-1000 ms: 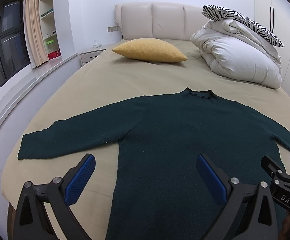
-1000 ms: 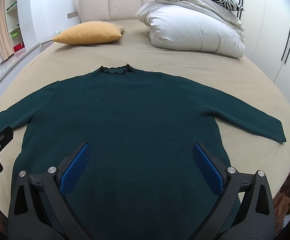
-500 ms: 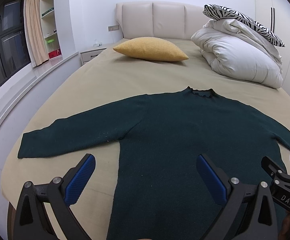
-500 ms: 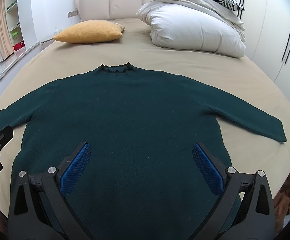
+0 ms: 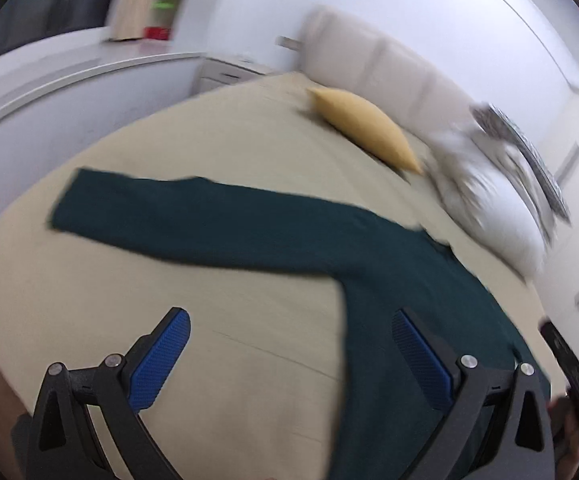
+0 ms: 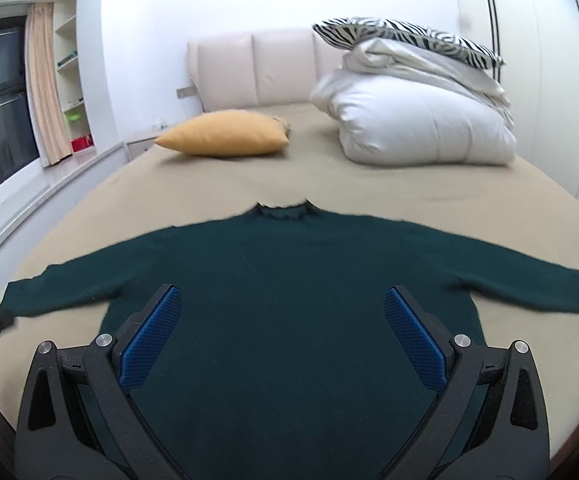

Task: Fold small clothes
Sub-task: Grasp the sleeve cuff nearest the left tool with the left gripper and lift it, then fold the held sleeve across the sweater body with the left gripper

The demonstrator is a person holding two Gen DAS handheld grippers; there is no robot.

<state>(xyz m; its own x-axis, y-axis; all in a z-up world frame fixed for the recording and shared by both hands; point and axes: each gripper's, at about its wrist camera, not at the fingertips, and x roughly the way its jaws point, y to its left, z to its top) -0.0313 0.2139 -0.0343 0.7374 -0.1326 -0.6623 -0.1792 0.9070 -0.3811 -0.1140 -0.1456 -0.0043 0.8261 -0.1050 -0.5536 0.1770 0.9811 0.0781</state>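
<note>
A dark green long-sleeved sweater [image 6: 289, 280] lies flat, sleeves spread, collar toward the headboard, on the beige bed [image 6: 409, 184]. In the blurred, tilted left wrist view the sweater [image 5: 389, 280] shows with its left sleeve [image 5: 169, 216] stretched across the sheet. My left gripper [image 5: 289, 344] is open and empty above the sheet, just below the sleeve, by the sweater's left side. My right gripper [image 6: 283, 328] is open and empty over the lower body of the sweater.
A yellow pillow [image 6: 225, 138] and a folded white duvet [image 6: 421, 128] topped by a zebra pillow [image 6: 401, 36] lie near the headboard. A white ledge [image 6: 29, 208] and a window run along the left. Wardrobe doors [image 6: 549, 80] stand on the right.
The left gripper has swung sharply left and tilted, now facing the left sleeve and blurred. The right gripper has pulled back and tilted up. The sweater has not moved.
</note>
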